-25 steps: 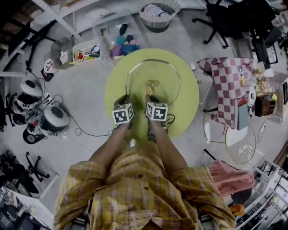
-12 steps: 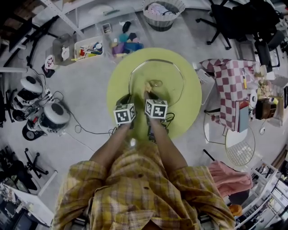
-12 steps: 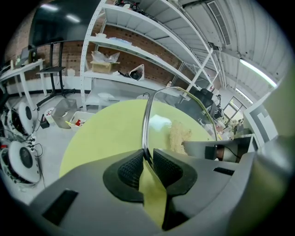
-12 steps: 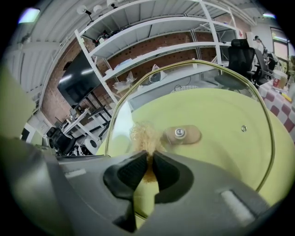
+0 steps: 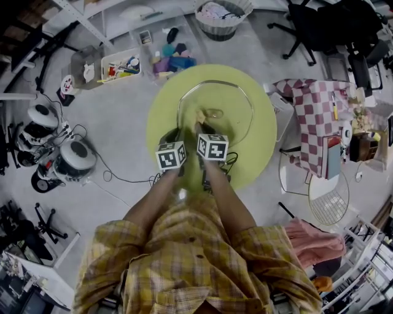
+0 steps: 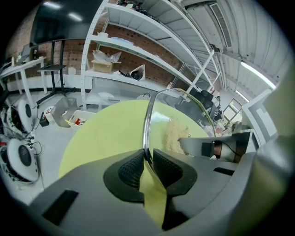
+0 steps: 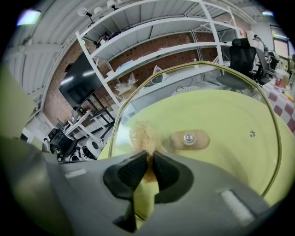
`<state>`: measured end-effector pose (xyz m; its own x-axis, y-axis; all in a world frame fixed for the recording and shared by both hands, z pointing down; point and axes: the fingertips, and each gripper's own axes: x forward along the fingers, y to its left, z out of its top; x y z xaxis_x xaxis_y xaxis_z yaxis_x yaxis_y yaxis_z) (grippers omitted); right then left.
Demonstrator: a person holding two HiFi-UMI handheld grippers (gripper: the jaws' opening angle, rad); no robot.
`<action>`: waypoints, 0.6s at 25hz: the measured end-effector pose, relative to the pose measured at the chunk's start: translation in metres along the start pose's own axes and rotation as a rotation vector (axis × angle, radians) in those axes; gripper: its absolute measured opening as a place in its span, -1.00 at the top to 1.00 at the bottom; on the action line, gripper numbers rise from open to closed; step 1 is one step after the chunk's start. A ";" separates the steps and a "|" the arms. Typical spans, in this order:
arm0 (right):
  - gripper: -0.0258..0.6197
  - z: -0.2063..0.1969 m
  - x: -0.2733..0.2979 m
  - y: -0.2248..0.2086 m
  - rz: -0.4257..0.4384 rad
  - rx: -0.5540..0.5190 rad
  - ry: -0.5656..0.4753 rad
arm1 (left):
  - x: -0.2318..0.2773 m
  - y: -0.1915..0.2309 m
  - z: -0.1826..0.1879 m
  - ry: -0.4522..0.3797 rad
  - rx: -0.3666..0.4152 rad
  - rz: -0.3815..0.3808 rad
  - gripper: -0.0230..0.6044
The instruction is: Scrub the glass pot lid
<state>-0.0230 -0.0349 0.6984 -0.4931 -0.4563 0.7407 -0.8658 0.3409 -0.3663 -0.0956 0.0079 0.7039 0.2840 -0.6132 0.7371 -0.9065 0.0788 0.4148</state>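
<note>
The glass pot lid with a steel rim is held tilted above a round yellow-green table. My left gripper is shut on the lid's rim, at its near left edge. My right gripper is shut on a tan fibrous scrubber, which presses on the glass just left of the lid's knob plate. In the head view the scrubber sits by the knob, with the right gripper just behind it.
Around the table stand a plastic bin of small items, a laundry basket, a checked cloth over a chair, office chairs and round white machines on the floor. Shelving lines the far wall.
The scrubber and right gripper have shifted slightly toward me and left across the glass. The left gripper keeps its hold on the rim.
</note>
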 end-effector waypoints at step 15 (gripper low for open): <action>0.80 0.012 0.010 0.020 0.055 -0.031 -0.008 | 0.003 0.000 -0.001 0.010 0.005 0.003 0.74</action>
<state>-0.0466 -0.0425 0.6919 -0.5402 -0.4430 0.7155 -0.8346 0.3911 -0.3880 -0.0940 0.0074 0.7065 0.2844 -0.6052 0.7435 -0.9090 0.0763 0.4098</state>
